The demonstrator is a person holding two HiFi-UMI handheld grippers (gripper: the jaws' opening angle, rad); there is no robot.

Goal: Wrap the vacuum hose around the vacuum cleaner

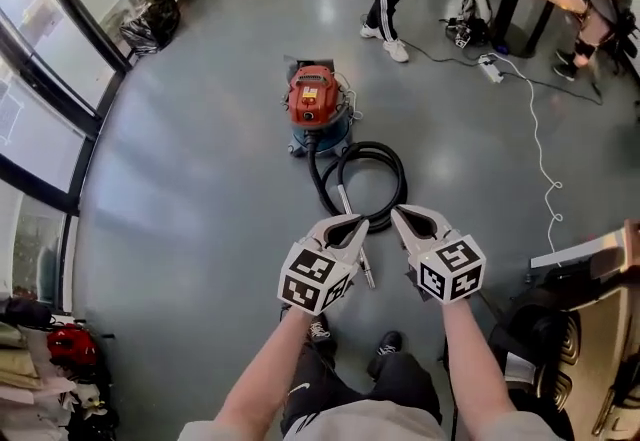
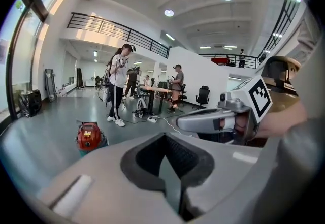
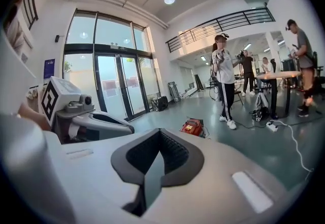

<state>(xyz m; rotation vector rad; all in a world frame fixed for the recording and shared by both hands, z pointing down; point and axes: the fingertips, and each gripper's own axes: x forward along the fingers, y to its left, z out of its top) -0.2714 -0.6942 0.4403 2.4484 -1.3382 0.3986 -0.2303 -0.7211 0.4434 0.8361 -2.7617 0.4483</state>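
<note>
Hose (image 1: 372,147), black, ribbed and flexible, is lying in 1 loose loop on the smooth grey floor (image 1: 200,179). It is running from the front of the vacuum cleaner (image 1: 318,101) toward the person and is not encircling the canister.

Wand (image 1: 367,269), a slim rigid metal tube, is reaching out from the loop's near edge. Its long axis is running roughly from the canister toward the person's shoes (image 1: 388,341).

Vacuum cleaner: squat drum, red moulded top over a blue base, standing upright beyond the loop.

Left gripper (image 1: 354,222) and right gripper (image 1: 400,213) are hovering side by side over the loop's near part, apparently well above the floor, both pointing toward the canister. The left is sitting nearer the wand, the right nearer the loop's right-hand curve. Both pairs of jaws are pressing together with nothing between them: 2 empty grippers.

Judgement: any grasp is calling for a descent to floor level, with jaws parting across the hose's round section.
</note>
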